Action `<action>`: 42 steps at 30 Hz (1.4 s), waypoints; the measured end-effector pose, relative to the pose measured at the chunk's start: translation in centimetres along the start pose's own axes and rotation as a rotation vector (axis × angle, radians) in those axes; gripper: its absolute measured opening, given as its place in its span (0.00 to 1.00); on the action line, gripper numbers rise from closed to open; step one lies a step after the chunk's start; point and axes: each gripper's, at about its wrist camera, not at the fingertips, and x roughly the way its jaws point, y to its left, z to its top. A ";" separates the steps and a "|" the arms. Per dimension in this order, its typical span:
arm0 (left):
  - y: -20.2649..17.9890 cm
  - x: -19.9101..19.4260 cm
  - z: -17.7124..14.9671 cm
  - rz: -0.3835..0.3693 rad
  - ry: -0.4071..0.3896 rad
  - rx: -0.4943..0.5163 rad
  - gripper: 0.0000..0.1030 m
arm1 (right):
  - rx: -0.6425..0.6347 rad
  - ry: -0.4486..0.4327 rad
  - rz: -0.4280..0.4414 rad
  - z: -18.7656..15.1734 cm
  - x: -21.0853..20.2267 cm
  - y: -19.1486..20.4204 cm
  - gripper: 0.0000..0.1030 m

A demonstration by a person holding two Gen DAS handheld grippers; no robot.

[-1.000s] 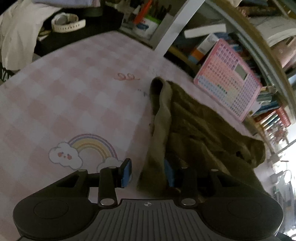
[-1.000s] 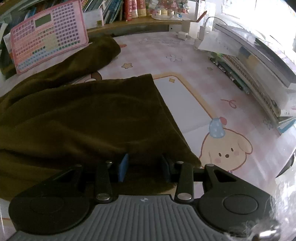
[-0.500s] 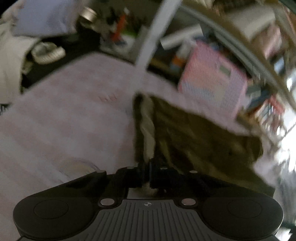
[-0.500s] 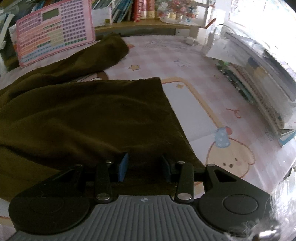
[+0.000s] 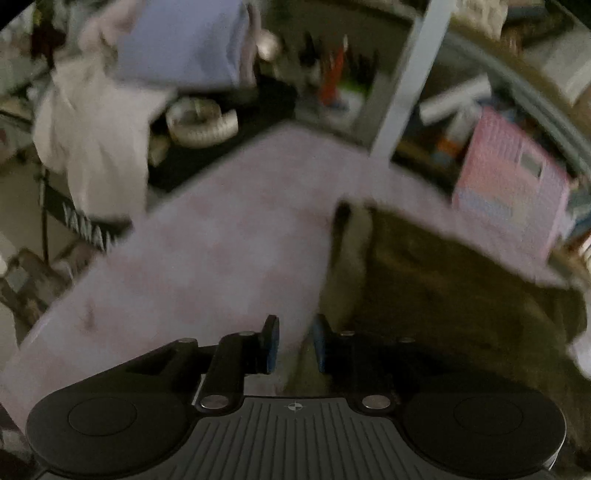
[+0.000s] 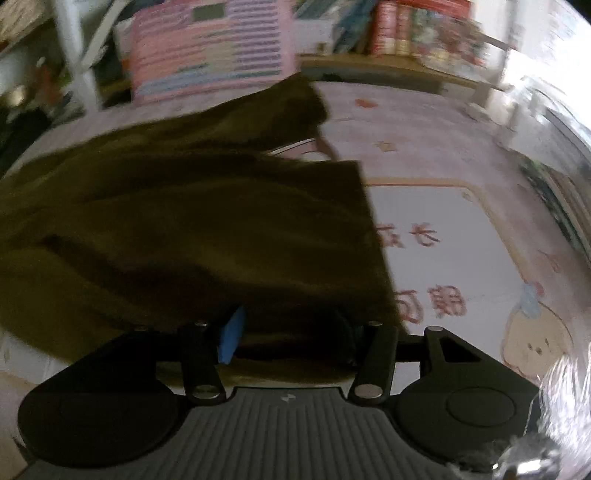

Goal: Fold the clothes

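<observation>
An olive-brown garment lies on the pink checked table mat; its pale waistband edge runs toward me. My left gripper is open with a gap between its blue pads, right at the garment's near left edge. In the right wrist view the same garment covers the left and middle. My right gripper is open wide, its jaws around the garment's near edge, with cloth draped over the right finger. Both views are motion-blurred.
A pink keyboard toy leans on a bookshelf behind the garment. A white post stands at the back. White and lilac clothes hang at the far left. Books line the back, and cartoon mat prints sit on the right.
My left gripper shut on the garment's edge half a second ago and now stands open. Both grippers have moved; the right jaws have opened wider, with the cloth edge between them.
</observation>
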 end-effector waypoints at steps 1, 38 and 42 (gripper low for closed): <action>-0.2 -0.4 0.4 -0.021 -0.034 -0.002 0.21 | 0.032 -0.016 -0.012 0.1 -0.5 -0.6 0.49; -4.2 3.8 -3.6 -0.274 0.159 0.073 0.26 | 0.253 -0.022 -0.226 -1.0 -3.4 -2.9 0.46; -5.3 2.9 -3.2 -0.314 0.096 0.076 0.28 | 0.207 -0.034 -0.215 -0.7 -3.6 -2.0 0.48</action>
